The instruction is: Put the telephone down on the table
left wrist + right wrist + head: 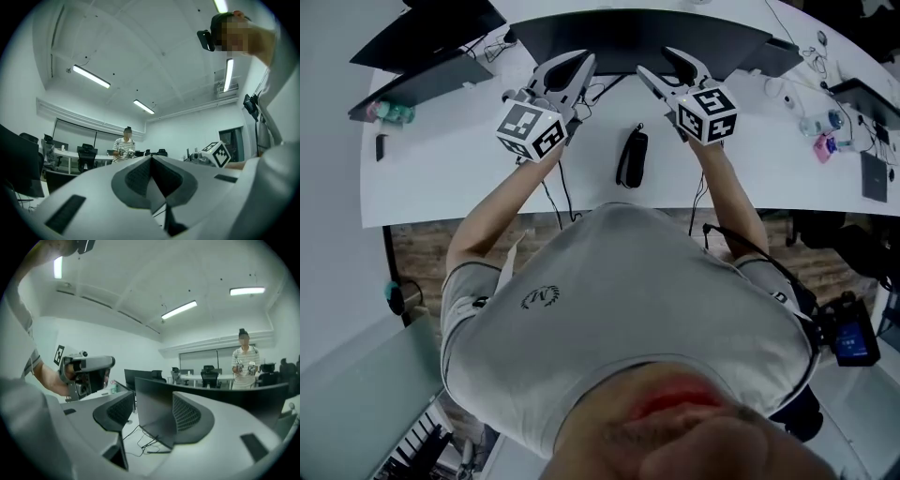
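1. Nearest the person, a short way in from the near edge of the table point(441, 159), the telephone point(632, 157) lies flat on the white top. It sits about midway along that edge, with its length running from the near edge toward the far one. It shows as a dark, narrow shape between the two forearms, and nothing touches it.

2. Thin cables point(565, 190) trail across the table just left of the telephone and drop over the near edge. I cannot tell whether any of them belongs to it.

3. The left gripper point(583, 62) is held up above the table, left of the telephone and well apart from it. Its own view shows the two pads meeting at the tip with nothing between them, so it is closed and empty.

4. The right gripper point(654, 62) is held up at much the same level, to the right. Its jaws stand wide apart, and only the room and the screen show through the gap, so it is open and empty.

5. Beyond both grippers a wide dark monitor point(637, 37) stands along the far edge.

6. Judgement: the placing looks finished, since the telephone rests on the table and neither gripper has it.

7. The next move would call for little: bring both hands to rest, keeping them clear of the monitor and off the cables so the telephone is not dragged.
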`<state>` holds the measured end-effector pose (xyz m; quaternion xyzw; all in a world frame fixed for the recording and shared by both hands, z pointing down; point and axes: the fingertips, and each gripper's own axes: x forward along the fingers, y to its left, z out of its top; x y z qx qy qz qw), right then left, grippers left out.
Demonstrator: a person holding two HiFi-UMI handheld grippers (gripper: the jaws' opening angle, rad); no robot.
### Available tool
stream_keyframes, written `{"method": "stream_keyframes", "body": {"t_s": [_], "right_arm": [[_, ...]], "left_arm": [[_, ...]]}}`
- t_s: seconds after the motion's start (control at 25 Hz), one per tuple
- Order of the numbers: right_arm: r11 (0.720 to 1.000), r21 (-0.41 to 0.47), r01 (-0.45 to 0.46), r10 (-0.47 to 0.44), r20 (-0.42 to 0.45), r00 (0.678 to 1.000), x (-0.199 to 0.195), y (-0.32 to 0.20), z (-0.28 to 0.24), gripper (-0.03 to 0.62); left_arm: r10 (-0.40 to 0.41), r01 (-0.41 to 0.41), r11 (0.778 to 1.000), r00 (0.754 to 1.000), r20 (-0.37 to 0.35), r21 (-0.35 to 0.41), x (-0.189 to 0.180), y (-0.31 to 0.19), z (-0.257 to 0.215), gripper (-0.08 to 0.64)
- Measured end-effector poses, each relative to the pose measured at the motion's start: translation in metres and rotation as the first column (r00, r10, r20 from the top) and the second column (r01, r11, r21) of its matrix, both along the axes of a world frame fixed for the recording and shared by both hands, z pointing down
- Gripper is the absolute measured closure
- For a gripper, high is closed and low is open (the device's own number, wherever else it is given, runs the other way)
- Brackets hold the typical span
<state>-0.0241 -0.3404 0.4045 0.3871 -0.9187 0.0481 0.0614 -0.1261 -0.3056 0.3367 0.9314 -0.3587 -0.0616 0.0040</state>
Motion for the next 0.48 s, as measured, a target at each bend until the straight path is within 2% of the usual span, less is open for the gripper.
{"method": "stream_keyframes", "body": {"t_s": [0.12,0.28,0.4,0.44,0.48], "right_arm": [[0.996,0.088,-0.005,0.005,0.008,1.000,-0.001,0.005,-0.038,0.333],[0.992,0.128,-0.014,0.012,0.014,1.000,-0.005,0.007,-0.056,0.409],[0.990,0.137,-0.013,0.011,0.013,1.000,-0.006,0.006,-0.057,0.485],[0.990,0.144,-0.010,0.008,0.016,1.000,-0.007,0.007,-0.058,0.537],[0.988,0.153,-0.004,0.002,0.016,1.000,-0.008,0.010,-0.059,0.563]], "left_arm": [[0.004,-0.003,1.000,1.000,-0.013,0.019,-0.001,0.000,-0.007,0.551],[0.034,-0.033,0.997,0.999,-0.023,0.065,-0.001,0.009,-0.017,0.551],[0.038,-0.036,0.997,0.999,-0.020,0.074,-0.001,0.012,-0.013,0.551],[0.035,-0.034,0.997,0.999,-0.016,0.068,-0.002,0.013,-0.009,0.549],[0.032,-0.031,0.998,0.999,-0.011,0.061,-0.003,0.014,-0.006,0.551]]}}
